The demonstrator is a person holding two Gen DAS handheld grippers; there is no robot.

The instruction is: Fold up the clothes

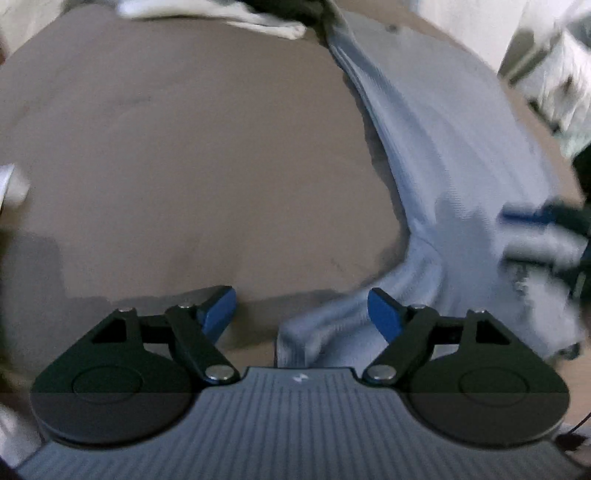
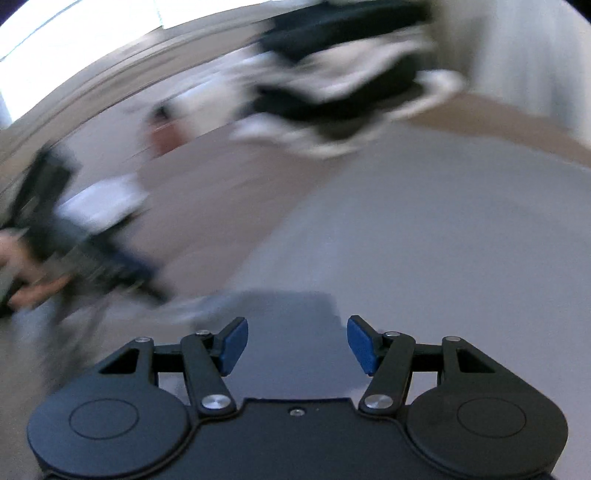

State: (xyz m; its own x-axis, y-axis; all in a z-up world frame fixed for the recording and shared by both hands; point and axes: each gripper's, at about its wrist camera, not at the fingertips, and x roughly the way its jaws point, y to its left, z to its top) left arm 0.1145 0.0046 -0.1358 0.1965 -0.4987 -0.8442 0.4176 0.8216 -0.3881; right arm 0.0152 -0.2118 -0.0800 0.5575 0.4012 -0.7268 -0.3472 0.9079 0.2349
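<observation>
A light blue-grey garment [image 1: 443,155] lies spread on a brown surface [image 1: 184,166], running from the far middle down to the near right. One folded corner [image 1: 317,328] lies between my left gripper's fingers. My left gripper [image 1: 302,314] is open and holds nothing. My right gripper [image 2: 297,345] is open and empty, low over the same grey garment [image 2: 424,240]. In the left wrist view the right gripper [image 1: 546,236] shows blurred at the right, over the garment. In the right wrist view the left gripper and the hand on it [image 2: 66,258] show blurred at the left.
A black and white pile of clothes [image 2: 343,85] lies at the far side; it also shows in the left wrist view [image 1: 236,14]. A white item [image 2: 103,203] lies at the left. Pale objects [image 1: 561,74] stand at the far right.
</observation>
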